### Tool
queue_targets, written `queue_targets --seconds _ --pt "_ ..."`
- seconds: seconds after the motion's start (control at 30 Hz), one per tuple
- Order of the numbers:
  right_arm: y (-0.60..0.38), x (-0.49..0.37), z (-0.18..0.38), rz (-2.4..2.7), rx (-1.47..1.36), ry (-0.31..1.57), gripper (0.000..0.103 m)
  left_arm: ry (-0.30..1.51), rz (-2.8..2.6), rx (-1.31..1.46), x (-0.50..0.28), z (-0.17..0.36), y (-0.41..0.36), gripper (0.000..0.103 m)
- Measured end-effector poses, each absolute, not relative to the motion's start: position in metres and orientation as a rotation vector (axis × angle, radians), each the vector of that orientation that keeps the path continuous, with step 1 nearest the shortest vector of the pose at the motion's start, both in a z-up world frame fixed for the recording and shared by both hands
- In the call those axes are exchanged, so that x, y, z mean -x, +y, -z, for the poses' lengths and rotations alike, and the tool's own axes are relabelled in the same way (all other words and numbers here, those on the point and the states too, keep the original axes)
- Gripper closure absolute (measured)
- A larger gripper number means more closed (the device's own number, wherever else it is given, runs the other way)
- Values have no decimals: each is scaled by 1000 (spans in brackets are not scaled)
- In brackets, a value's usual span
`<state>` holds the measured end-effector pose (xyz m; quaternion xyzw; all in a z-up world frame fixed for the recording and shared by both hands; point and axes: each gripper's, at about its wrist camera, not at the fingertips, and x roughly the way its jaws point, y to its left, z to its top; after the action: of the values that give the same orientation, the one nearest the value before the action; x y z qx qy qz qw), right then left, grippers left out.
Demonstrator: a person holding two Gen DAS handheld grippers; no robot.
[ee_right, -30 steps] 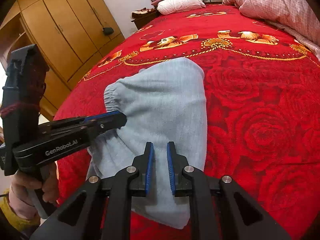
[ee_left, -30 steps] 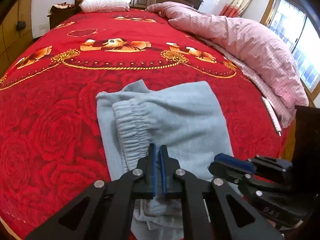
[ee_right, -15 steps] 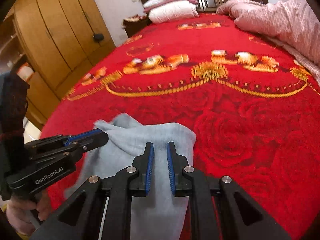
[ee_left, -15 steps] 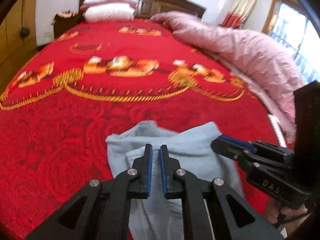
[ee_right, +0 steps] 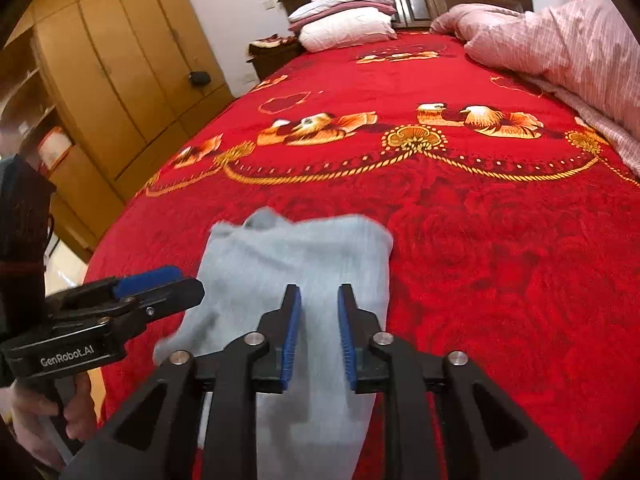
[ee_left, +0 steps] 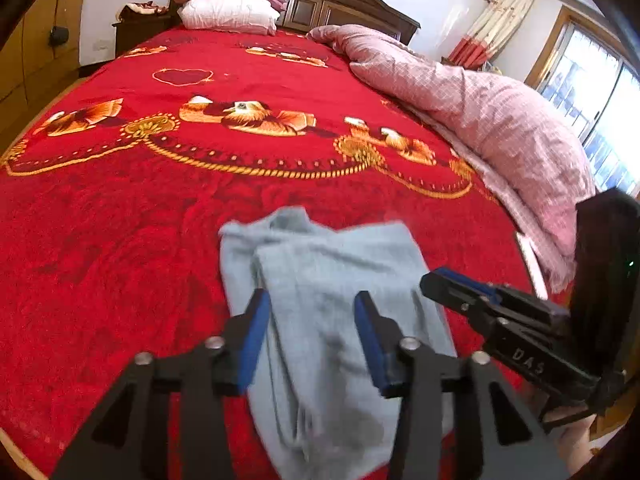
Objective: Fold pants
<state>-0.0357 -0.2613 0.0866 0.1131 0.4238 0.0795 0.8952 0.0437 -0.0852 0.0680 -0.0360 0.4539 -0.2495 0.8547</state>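
Note:
Light grey-blue pants (ee_left: 332,280) lie folded into a compact rectangle on the red bedspread (ee_left: 120,220) near the bed's front edge; the right wrist view shows the pants (ee_right: 296,256) from their right side. My left gripper (ee_left: 310,312) hangs just above the near part of the fold, its jaws opening, and the pads press on nothing. To its right, my right gripper (ee_right: 318,308) is over the same bundle with its jaws opening a little, nothing pinched between them. Each gripper appears in the other's view, the right gripper (ee_left: 460,284) and the left gripper (ee_right: 160,280).
A pink checked duvet (ee_left: 480,112) is heaped along the bed's right side. Pillows (ee_left: 228,4) lie against the dark headboard. A wooden wardrobe (ee_right: 108,64) stands left of the bed. A person's hand (ee_right: 44,408) holds the left tool. Windows (ee_left: 596,84) are at the right.
Both grippers have let go of the cloth and opened, the left one much wider. They pulled back and up from the pants, which now lie folded on the bed.

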Motion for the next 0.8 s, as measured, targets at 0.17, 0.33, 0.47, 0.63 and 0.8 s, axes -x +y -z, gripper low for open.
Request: queue_targets --seconds 0.17,0.33,0.47,0.63,0.8 --pt "-256 65 -76 -202 -250 918 69 1017 503 94 -24 -52 -77 47" --pt "-247 82 -57 -215 -186 937 69 1079 474 95 -11 -27 -69 33" --pt "-246 82 -58 -220 -188 934 63 1094 478 118 -11 -21 -66 30" --pt "-257 88 -69 -169 -268 890 61 1075 476 102 -8 -26 -67 31" --pt "-274 85 -60 -84 -316 912 56 1066 483 110 -10 -26 -67 31"
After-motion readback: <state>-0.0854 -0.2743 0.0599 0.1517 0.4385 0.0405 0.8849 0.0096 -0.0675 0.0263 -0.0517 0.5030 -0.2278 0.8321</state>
